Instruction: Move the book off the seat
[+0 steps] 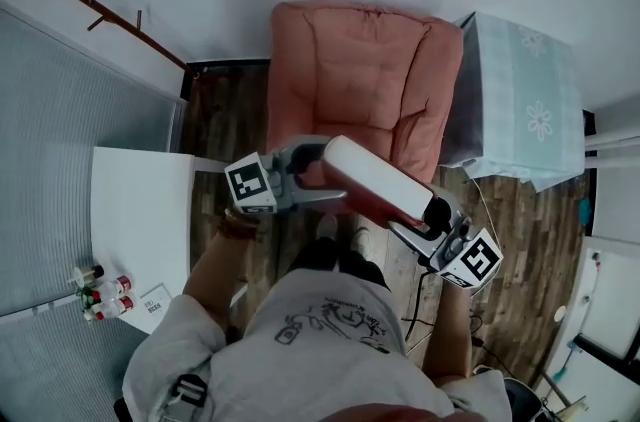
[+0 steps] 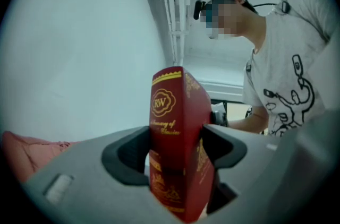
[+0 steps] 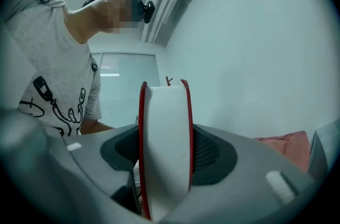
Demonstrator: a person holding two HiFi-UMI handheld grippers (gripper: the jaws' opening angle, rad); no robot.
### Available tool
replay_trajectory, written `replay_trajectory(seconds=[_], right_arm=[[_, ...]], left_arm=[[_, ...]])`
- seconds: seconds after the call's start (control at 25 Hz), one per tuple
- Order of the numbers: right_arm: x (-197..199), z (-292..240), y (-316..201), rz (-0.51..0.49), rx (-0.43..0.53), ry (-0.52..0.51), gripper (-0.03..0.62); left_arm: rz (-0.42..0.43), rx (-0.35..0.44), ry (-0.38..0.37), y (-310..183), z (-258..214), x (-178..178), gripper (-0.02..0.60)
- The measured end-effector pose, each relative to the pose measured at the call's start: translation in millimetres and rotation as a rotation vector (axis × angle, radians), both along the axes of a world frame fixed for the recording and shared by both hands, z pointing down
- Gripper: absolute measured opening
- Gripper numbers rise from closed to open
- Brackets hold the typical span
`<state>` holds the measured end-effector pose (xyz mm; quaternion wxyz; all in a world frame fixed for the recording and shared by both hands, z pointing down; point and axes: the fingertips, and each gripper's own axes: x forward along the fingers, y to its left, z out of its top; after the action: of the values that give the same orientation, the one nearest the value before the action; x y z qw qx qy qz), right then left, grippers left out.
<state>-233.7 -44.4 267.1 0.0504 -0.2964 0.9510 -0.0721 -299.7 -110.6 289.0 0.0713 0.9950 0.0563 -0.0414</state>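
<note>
The red book (image 1: 372, 174) with gold print hangs level in the air over the front of the pink armchair (image 1: 350, 70), its white page edge turned up. My left gripper (image 1: 308, 172) is shut on the spine end, and in the left gripper view the red spine (image 2: 171, 111) stands upright between both pads of the left gripper (image 2: 175, 151). My right gripper (image 1: 428, 220) is shut on the other end. In the right gripper view the white pages of the book (image 3: 166, 132) fill the gap of the right gripper (image 3: 166, 153). The seat cushion (image 1: 345, 115) lies bare behind the book.
A side table under a pale flowered cloth (image 1: 525, 100) stands right of the armchair. A white table (image 1: 140, 210) at the left carries small bottles (image 1: 100, 295). Dark wood floor (image 1: 520, 240) lies around, with a cable (image 1: 415, 300) by my legs.
</note>
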Motion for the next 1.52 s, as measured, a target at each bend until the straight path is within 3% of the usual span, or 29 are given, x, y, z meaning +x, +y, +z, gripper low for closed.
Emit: replay_trajectory(seconds=[0.4,0.76,1.12,1.52], right_arm=[[-13.7,-58.6,-3.0,-0.048,0.071,0.002,0.252],[-18.7,-65.4,-6.5,-0.046,0.084,-0.001,0.252],[-8.3,-63.3,13.8,0.05,0.082,0.024,0.252],[36.0,-63.1,64.3,0.26,0.071,0.018,0.252]], left_arm=[[-0.098,0.014,0.051,3.7,-54.8,-21.1,0.307],[-0.108,-0.003,0.047,1.5,-57.2,-26.1,0.307],[-0.016,-0.023,0.047,15.8,-52.1,-9.2,0.307],[0.186,-0.041,0.052,54.3,-51.0,48.8,0.307]])
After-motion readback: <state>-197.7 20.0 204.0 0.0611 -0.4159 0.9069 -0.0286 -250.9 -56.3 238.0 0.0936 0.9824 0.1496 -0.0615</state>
